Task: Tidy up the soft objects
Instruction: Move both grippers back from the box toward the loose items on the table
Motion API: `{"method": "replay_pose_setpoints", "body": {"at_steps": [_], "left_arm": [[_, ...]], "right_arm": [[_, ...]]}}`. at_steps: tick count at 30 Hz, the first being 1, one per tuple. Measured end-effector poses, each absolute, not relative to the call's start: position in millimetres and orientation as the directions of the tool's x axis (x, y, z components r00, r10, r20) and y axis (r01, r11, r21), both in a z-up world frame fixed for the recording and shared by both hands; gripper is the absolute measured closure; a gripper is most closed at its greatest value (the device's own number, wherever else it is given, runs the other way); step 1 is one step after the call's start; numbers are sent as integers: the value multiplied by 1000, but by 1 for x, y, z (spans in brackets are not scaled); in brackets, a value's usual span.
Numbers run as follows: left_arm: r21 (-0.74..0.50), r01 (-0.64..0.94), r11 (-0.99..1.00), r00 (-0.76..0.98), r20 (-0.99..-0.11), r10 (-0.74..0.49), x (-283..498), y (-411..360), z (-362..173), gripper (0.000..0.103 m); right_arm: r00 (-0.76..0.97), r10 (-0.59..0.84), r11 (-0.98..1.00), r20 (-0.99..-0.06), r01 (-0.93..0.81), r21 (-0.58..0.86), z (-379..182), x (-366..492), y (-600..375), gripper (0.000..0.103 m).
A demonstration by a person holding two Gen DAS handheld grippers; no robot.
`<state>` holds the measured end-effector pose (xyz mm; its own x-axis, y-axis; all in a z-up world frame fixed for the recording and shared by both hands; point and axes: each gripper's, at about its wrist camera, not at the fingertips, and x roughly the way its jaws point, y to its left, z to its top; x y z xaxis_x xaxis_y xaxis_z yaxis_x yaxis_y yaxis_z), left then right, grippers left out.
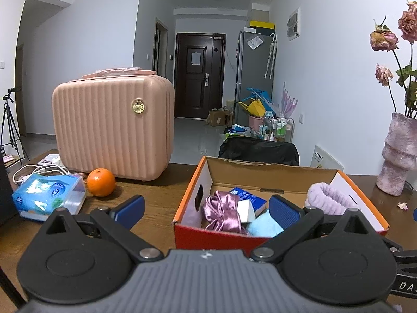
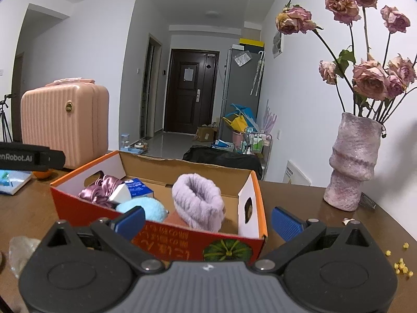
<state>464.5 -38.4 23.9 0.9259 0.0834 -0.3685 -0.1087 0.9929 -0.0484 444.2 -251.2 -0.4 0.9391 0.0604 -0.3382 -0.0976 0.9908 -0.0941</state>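
Nearest to me, the left gripper [image 1: 206, 207] hangs just before the box [image 1: 194, 182], its fingers wide apart and holding nothing. The right gripper [image 2: 207, 220] is the same, fingers wide and empty, at the near wall of the box.

Inside the box lie the soft things: a shiny purple ribbon [image 1: 221, 212], a light blue cloth [image 1: 264, 225] and a fluffy lilac band [image 2: 199, 202] standing against the right side. A small blue and white carton [image 1: 247, 199] is also there.

I judge the task nearly finished, since no soft thing is clearly left on the table [image 1: 156, 195]. Further left stay a tissue pack [image 1: 48, 195], an orange [image 1: 101, 182] and a pink case [image 1: 113, 125]; far right stands a vase [image 2: 351, 161].

The bottom of the box is partly hidden by the grippers, so I cannot tell all that it holds.
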Motion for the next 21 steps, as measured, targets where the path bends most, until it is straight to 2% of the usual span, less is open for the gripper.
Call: {"method": "replay_pose_setpoints", "body": {"at_steps": [21], "left_arm": [[-33,-110,993,925,-368,90,399,-33,17,0]], "right_arm": [[935,55,994,-351,-85,-71,-11,384,-257,0]]}}
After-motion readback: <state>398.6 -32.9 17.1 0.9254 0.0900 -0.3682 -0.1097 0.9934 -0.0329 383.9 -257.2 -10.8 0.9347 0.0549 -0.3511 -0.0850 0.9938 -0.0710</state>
